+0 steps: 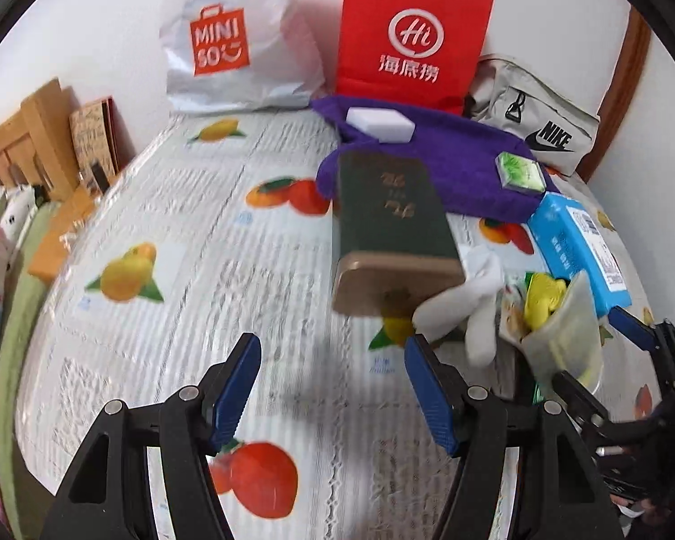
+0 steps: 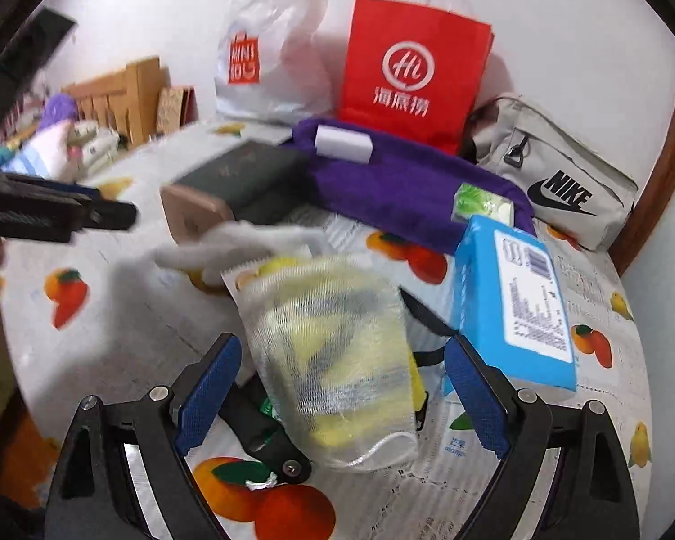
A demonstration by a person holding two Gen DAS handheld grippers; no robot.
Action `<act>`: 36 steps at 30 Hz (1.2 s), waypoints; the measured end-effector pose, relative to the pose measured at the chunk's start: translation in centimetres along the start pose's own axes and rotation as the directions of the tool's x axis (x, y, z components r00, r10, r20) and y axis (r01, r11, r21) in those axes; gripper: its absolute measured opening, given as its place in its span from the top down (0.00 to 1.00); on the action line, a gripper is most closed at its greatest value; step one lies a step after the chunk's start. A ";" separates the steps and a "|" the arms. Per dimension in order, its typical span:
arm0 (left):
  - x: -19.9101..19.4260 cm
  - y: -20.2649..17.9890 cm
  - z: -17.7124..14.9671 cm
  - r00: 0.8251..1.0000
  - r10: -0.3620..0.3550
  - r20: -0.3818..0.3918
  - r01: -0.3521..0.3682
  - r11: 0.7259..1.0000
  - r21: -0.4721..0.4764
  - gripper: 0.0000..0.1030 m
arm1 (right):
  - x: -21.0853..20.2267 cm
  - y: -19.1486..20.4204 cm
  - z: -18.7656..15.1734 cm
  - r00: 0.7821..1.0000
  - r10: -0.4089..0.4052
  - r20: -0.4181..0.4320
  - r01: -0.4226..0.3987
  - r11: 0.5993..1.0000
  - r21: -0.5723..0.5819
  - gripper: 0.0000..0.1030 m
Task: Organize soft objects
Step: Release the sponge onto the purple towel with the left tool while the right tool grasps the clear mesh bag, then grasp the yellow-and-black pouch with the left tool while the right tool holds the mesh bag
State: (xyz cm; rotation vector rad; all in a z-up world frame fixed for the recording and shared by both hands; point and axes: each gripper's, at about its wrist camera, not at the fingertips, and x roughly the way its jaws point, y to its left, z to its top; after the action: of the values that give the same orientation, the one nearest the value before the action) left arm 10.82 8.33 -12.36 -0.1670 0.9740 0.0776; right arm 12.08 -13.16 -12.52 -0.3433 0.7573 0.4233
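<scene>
Right wrist view showed the right gripper (image 2: 339,389) spread wide, its blue pads flanking but not pinching a white mesh pouch (image 2: 333,360) with yellow contents on the fruit-print tablecloth (image 2: 112,342). Just beyond lay a blue tissue pack (image 2: 513,297) and white cloth (image 2: 229,243). Farther back, the left gripper (image 1: 333,387) hovered spread and empty before a dark green tin (image 1: 391,220), purple towel (image 1: 463,166) and red bag (image 1: 414,31).
</scene>
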 end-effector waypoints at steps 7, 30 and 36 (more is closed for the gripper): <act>0.8 1.0 -1.0 0.999 -0.026 -0.021 0.025 0.999 -0.036 0.38 | 0.8 1.1 -0.9 1.000 -0.024 0.011 0.024 1.000 -0.019 0.32; 0.3 -1.6 -2.6 0.994 -0.107 -0.039 0.108 0.994 0.020 0.37 | -4.9 -0.4 -1.2 0.982 0.152 0.111 -0.164 0.980 0.112 0.96; 0.6 -3.7 -3.1 0.988 -0.142 -0.058 0.145 0.987 0.063 0.37 | -6.6 -2.7 -2.3 0.976 0.157 0.154 -0.184 0.965 0.187 0.97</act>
State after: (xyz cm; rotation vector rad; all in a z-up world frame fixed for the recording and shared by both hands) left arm 9.15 4.10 -14.21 -0.1777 1.0135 -0.0920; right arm 7.73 -18.12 -8.89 -0.0585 0.6897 0.5232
